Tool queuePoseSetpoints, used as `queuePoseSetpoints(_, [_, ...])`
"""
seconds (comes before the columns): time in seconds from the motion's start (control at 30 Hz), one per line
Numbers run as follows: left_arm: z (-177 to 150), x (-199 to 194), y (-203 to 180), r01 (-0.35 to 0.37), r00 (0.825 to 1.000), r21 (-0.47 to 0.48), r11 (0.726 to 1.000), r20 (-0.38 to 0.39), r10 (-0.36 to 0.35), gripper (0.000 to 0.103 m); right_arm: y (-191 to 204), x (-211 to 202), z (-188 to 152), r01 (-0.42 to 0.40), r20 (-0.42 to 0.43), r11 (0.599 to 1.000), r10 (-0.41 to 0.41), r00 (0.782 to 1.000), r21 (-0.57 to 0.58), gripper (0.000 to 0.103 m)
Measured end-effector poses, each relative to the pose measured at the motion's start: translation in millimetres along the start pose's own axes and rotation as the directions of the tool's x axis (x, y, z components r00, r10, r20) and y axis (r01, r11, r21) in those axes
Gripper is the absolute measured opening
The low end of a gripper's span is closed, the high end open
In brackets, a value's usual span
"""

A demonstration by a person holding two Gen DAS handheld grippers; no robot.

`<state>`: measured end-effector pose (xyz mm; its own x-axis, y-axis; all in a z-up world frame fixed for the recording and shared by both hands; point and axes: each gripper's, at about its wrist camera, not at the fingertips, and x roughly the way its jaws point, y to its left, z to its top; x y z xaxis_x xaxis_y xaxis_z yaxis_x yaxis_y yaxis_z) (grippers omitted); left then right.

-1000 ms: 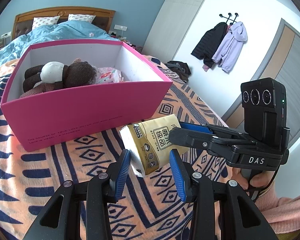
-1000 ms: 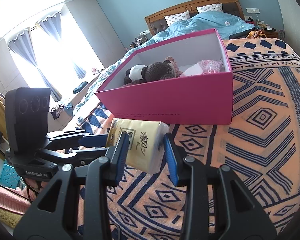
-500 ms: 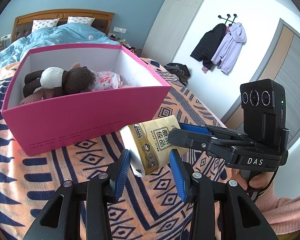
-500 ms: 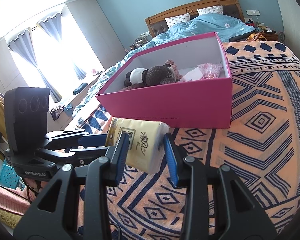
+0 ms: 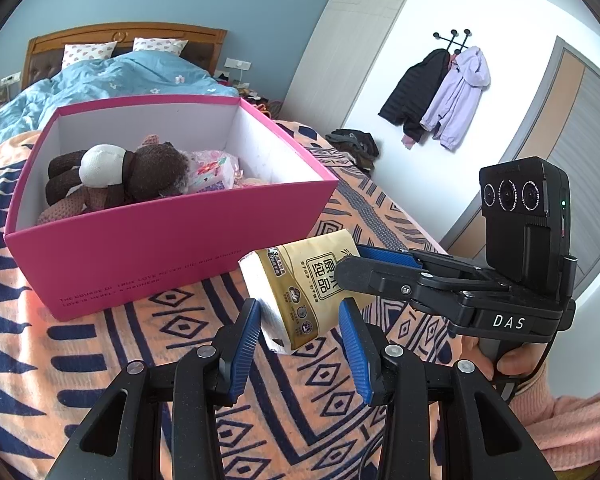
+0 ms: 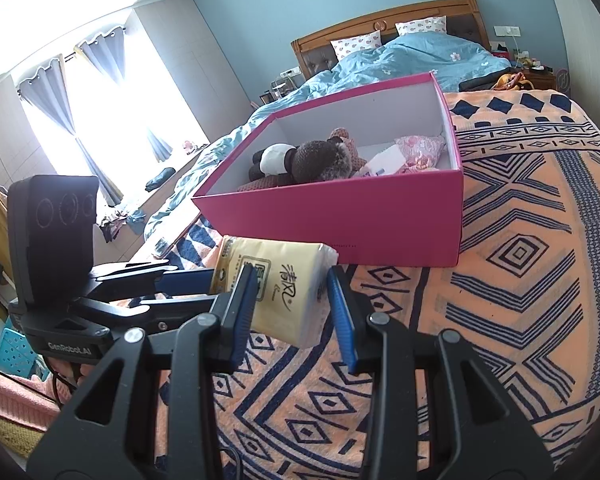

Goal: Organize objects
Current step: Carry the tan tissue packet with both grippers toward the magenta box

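Tissue pack gripped by both grippers (left, right), not yet placed in pink box holding toys.

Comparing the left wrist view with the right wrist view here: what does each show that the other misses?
Left wrist only: coats hanging on wall hooks, a door, and the right gripper seen from outside. Right wrist only: the curtained window, a blue basket, and the left gripper seen from outside. Both: the tissue pack held off the patterned blanket, the pink box and the plush toy inside it.
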<state>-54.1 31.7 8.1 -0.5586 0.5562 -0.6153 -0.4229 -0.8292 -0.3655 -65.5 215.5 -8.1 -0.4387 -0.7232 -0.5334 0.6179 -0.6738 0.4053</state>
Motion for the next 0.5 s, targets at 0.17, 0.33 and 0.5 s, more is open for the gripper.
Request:
queuePoseSetpoints(0.17, [1.8,-0.9,0.0,-0.002,1.0,0.001,1.0,0.005,0.002,0.04,1.6,-1.3,1.8,-0.002,0.006,1.0,0.002,1.0,-0.005,0.04])
queuePoseSetpoints(0.33, [3.0,-1.4,0.3,-0.001,1.0,0.004,1.0,0.009,0.001,0.04,2.8,-1.8,4.6,-0.003,0.012,1.0,0.003,1.0,-0.01,0.04])
queuePoseSetpoints(0.5, [3.4,-1.6,1.2,-0.003,1.0,0.005,1.0,0.012,0.003,0.04,3.1,-1.7,6.6,-0.004,0.014,1.0,0.004,1.0,-0.014,0.04])
